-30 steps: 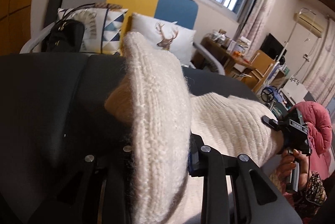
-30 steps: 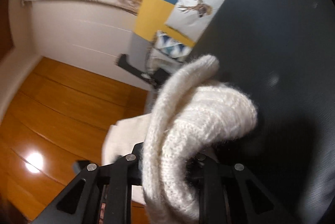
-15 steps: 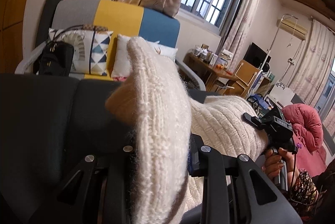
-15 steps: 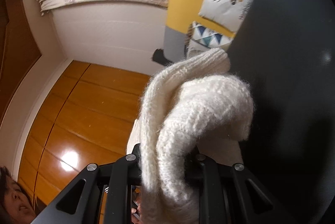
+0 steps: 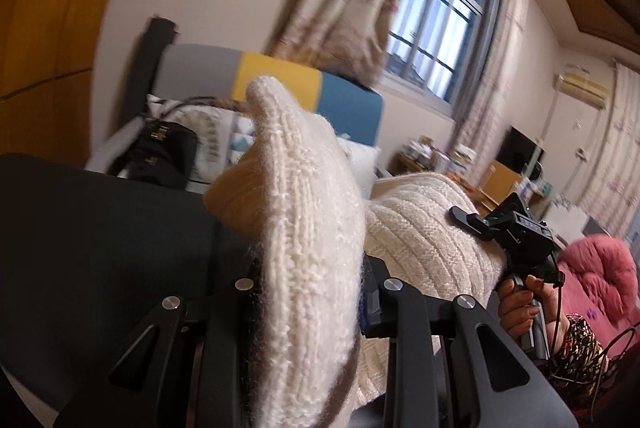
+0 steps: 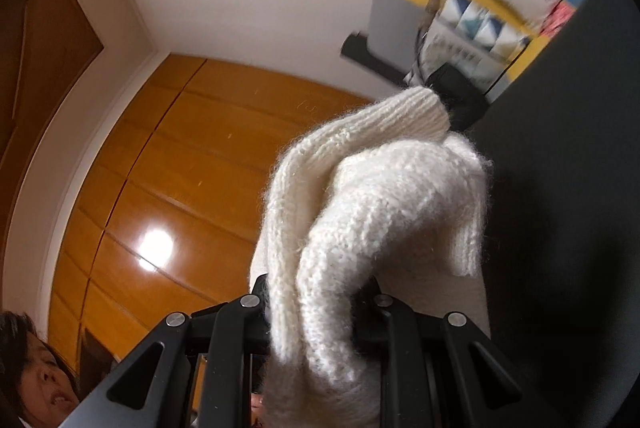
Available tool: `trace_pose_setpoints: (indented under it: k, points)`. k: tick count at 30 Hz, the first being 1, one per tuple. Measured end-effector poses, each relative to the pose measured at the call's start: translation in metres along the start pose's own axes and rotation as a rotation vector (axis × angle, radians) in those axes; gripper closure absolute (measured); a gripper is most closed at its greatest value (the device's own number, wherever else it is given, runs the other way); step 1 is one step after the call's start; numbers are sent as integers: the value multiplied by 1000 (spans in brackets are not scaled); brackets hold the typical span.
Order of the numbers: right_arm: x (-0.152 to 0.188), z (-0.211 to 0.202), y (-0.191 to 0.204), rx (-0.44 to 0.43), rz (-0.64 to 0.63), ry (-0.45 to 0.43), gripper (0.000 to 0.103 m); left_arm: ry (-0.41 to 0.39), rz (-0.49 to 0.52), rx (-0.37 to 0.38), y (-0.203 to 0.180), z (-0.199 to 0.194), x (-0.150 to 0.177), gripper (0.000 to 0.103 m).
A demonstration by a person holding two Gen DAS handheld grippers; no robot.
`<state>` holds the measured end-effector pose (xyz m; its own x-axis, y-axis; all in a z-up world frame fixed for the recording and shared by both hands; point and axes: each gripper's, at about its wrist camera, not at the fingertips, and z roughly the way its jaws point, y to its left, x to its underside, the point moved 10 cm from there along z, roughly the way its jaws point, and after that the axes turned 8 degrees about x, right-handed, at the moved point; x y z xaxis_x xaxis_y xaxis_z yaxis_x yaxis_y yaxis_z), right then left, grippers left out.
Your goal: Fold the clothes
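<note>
While both claws are clamped on it, the cream knit sweater [image 5: 312, 228] hangs lifted above the dark grey surface [image 5: 100, 228], stretched between the two tools. The left gripper [image 5: 308, 292] pinches a thick fold that bulges up between its fingers and hides the tips. The right gripper [image 6: 316, 308] bites a bunched wad of the same knit, with a ribbed cuff [image 6: 404, 111] poking out past it. In the left wrist view a hand [image 5: 520, 304] holds the other tool's handle at the sweater's far end (a patterned sleeve [image 5: 580, 340] shows below it). Behind stands a sofa [image 5: 280, 79] with a black handbag [image 5: 160, 151] on it
</note>
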<state>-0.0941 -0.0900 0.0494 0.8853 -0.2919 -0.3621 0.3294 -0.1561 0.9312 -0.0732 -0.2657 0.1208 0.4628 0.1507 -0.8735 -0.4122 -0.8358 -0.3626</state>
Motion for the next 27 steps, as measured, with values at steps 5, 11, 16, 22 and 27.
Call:
trace_pose_setpoints:
  k: [5,11,16,22,27]
  points:
    - [4,80,27,-62,-17,119,83,-69,-57,-101,48,-47,-15,74]
    - [17,188,43,-141,23,243,83,-121,-100,-212,100,-85,-17,74]
    - [33,260,23,-112,63,324,83,-134,-150,-278,145,-91,-3,74]
    - [36,313,-32,19,80,379,83,-115,-291,-317,205,-65,33,74]
    - [27,325,-77,108,87,372,83,-89,-352,-382,241,-62,69,74]
